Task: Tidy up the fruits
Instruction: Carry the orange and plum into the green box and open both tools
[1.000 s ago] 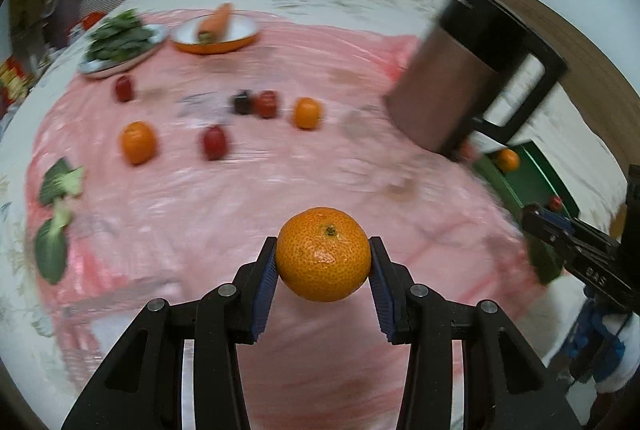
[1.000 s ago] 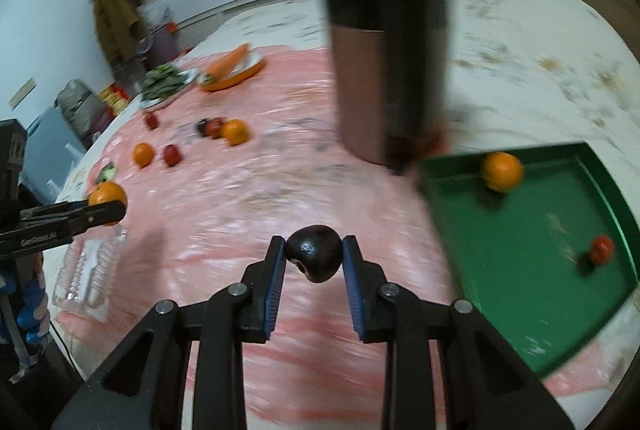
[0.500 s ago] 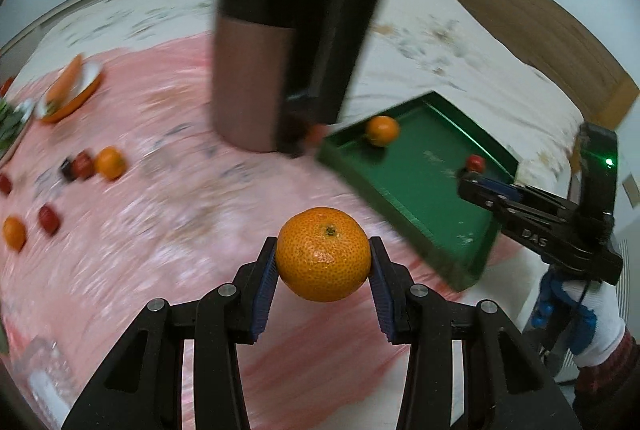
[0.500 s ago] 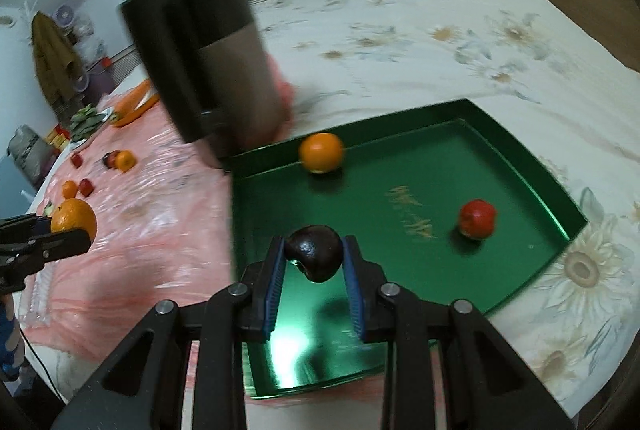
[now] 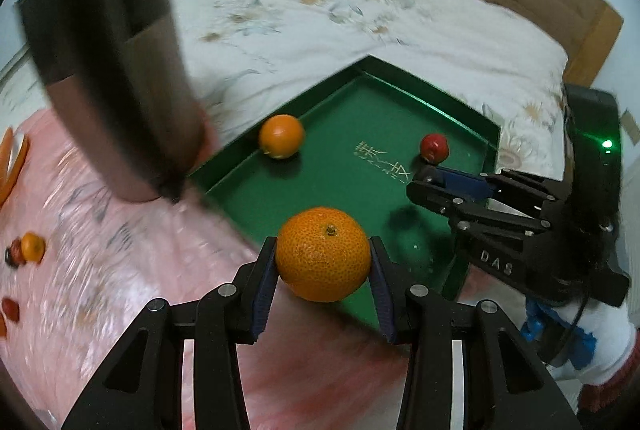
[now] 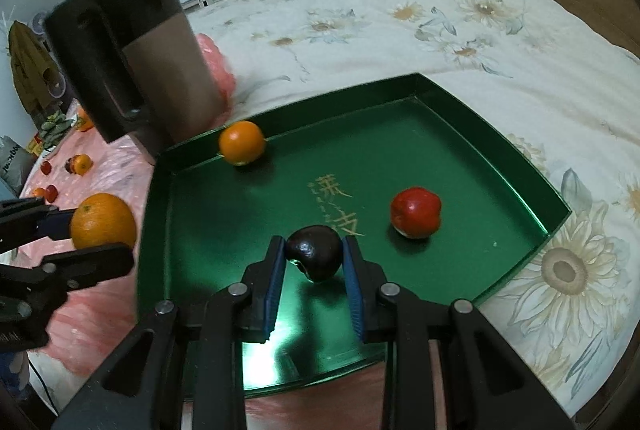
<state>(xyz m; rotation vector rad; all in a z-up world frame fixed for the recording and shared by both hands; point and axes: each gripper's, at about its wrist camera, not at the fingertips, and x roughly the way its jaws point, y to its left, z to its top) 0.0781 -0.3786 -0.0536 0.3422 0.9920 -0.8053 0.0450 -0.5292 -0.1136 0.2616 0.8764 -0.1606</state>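
Both hands are sweeping across from the pink plastic sheet [image 5: 120, 270] toward the green tray [image 6: 500, 150], which a second ago was off at the edge of both views and is now filling them. The left gripper [image 5: 323, 262] is still pinching a dimpled, round tangerine [image 5: 323, 254] between its blue ribbed pads, now hanging over the tray's near corner. The right gripper [image 6: 314, 256], lettered "DAS" on its side in the left view, is keeping its jaws pressed on a small, dark, glossy fruit [image 6: 314, 252], now above the tray floor instead of the sheet. Lying in the shiny metal tray are a second tangerine [image 6: 242, 142] by the far wall and a smooth red fruit [image 6: 416, 212]; gold characters on the floor are unreadable. A tall, dark jug [image 6: 136, 58] is standing just beside the tray on the flowered bedspread [image 6: 440, 10].
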